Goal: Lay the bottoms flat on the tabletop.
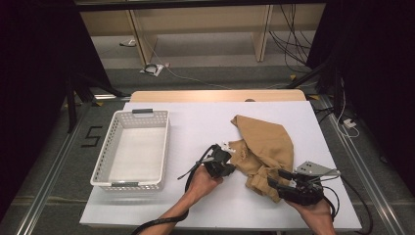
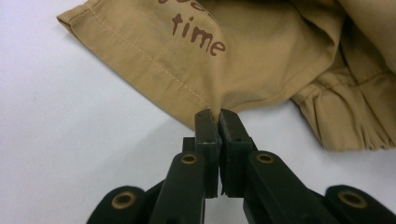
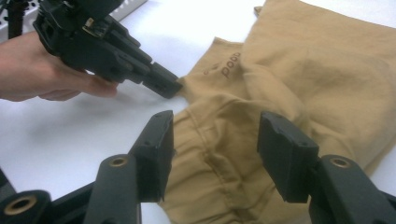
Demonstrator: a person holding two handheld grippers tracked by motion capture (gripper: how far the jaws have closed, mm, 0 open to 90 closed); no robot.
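Observation:
A crumpled tan garment [image 1: 266,142] with brown printed lettering lies on the white table [image 1: 195,122], right of centre. My left gripper [image 1: 235,165] is at the garment's left edge. In the left gripper view the jaws [image 2: 217,116] are shut on the stitched hem of the tan garment [image 2: 261,60], just below the word "time". My right gripper [image 1: 273,182] sits at the garment's near edge. In the right gripper view it [image 3: 215,126] stands open, jaws apart on either side of a gathered fold of cloth [image 3: 317,70]. The left gripper [image 3: 163,86] shows there too, pinching the cloth's edge.
A white perforated basket [image 1: 105,152] stands on the left part of the table with nothing in it. Bare tabletop lies between the basket and the garment. Beyond the far edge are a wooden strip [image 1: 215,95], the floor and loose cables.

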